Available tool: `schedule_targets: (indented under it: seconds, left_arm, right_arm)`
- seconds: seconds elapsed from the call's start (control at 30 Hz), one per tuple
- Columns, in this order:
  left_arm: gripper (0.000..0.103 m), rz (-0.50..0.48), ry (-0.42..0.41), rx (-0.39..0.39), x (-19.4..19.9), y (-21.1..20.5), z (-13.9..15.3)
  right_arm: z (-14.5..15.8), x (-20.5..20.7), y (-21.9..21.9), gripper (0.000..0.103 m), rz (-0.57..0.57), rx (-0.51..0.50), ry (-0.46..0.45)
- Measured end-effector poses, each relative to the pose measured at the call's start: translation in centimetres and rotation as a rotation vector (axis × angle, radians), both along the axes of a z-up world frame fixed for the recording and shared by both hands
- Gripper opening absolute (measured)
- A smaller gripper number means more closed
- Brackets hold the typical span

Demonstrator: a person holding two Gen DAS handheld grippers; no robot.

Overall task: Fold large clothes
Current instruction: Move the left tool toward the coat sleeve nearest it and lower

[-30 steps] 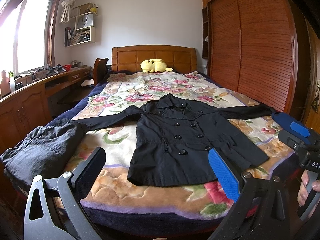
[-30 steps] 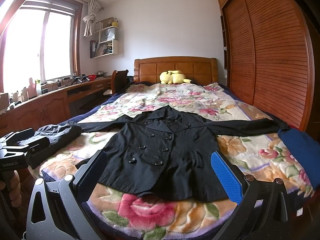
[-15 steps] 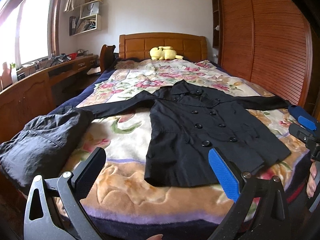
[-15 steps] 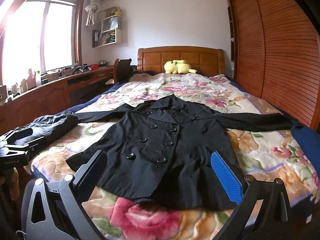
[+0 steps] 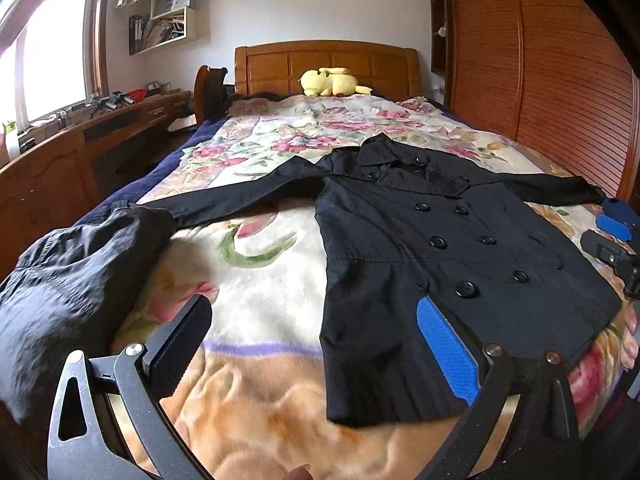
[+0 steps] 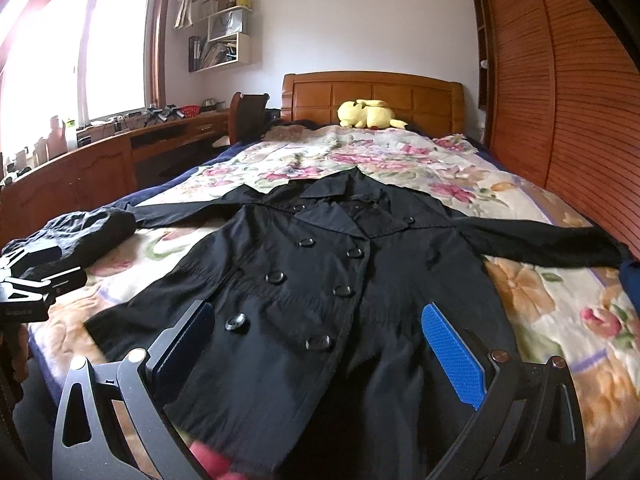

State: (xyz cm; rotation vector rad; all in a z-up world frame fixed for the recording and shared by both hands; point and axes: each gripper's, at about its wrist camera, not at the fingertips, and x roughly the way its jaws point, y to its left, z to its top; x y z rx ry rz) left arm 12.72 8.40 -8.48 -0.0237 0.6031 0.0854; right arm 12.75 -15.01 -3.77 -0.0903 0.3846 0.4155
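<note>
A black double-breasted coat [image 5: 432, 240] lies flat, face up, on the floral bedspread [image 5: 260, 248], sleeves spread to both sides. It also shows in the right wrist view [image 6: 320, 292]. My left gripper [image 5: 316, 344] is open and empty, just above the bed near the coat's lower left hem. My right gripper [image 6: 320, 352] is open and empty, low over the coat's bottom hem. The right gripper also shows at the right edge of the left wrist view [image 5: 616, 240]; the left gripper shows at the left edge of the right wrist view [image 6: 36, 276].
A crumpled dark garment [image 5: 76, 272] lies at the bed's left front corner. A yellow plush toy [image 5: 332, 80] sits by the wooden headboard [image 5: 328, 60]. A wooden desk [image 5: 60, 160] runs along the left; a slatted wardrobe [image 5: 560, 80] stands right.
Both grippers have moved forward and down toward the bed and coat. The coat looks larger and nearer in both views. Both grippers stay open.
</note>
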Motion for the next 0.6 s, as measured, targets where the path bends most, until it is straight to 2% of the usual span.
schedule_targets:
  seconds: [0.33, 0.6]
  left_arm:
    - [0.103, -0.006, 0.025, -0.005, 4.7, 2.3, 0.3]
    - [0.103, 0.014, 0.077, -0.005, 9.0, 4.9, -0.4]
  right_arm:
    - [0.9, 5.3, 3.7, 0.103, 0.079, 0.037, -0.022]
    - [-1.6, 9.4, 6.8, 0.103, 0.155, -0.004, 0.044]
